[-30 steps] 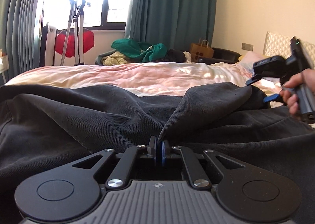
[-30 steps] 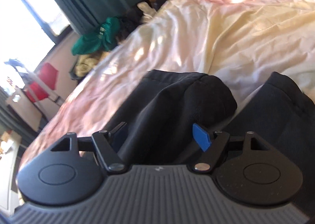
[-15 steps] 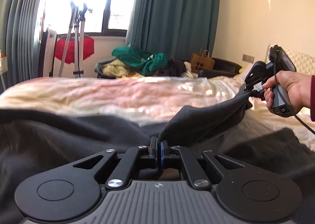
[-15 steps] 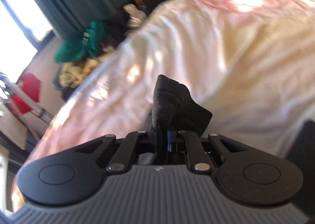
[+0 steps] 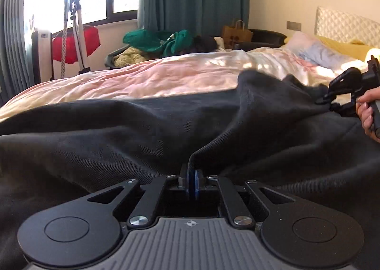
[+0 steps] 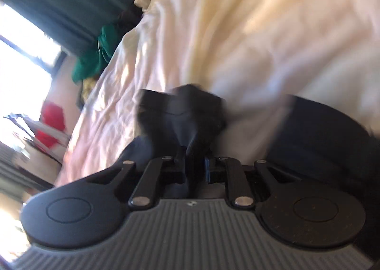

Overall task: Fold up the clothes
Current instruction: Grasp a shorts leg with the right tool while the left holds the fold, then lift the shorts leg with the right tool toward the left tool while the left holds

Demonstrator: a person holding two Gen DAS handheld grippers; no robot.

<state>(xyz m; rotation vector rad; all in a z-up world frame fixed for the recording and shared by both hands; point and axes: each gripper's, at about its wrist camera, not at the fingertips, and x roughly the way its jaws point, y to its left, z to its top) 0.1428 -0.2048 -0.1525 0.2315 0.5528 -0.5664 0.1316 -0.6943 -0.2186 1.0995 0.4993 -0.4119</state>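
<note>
A dark grey garment [image 5: 133, 132] lies spread over the near part of the bed. My left gripper [image 5: 191, 182] is shut on a pinched ridge of its cloth, low against the bed. My right gripper [image 6: 195, 163] is shut on another bunched part of the same garment [image 6: 182, 113]; that view is blurred. The right gripper also shows in the left wrist view [image 5: 332, 101] at the far right, held by a hand, with the cloth stretched between the two grippers.
The bed has a pink and cream duvet [image 5: 166, 75] and pillows [image 5: 315, 51] by a quilted headboard. Beyond the bed stand a pile of green clothes [image 5: 161, 41], a paper bag [image 5: 236, 32], a red item with a stand [image 5: 73, 41], teal curtains and a window.
The right gripper closed on the garment a second ago. Both grippers lifted the cloth, then came back down; the cloth now lies low across the bed, and the right gripper is moving fast.
</note>
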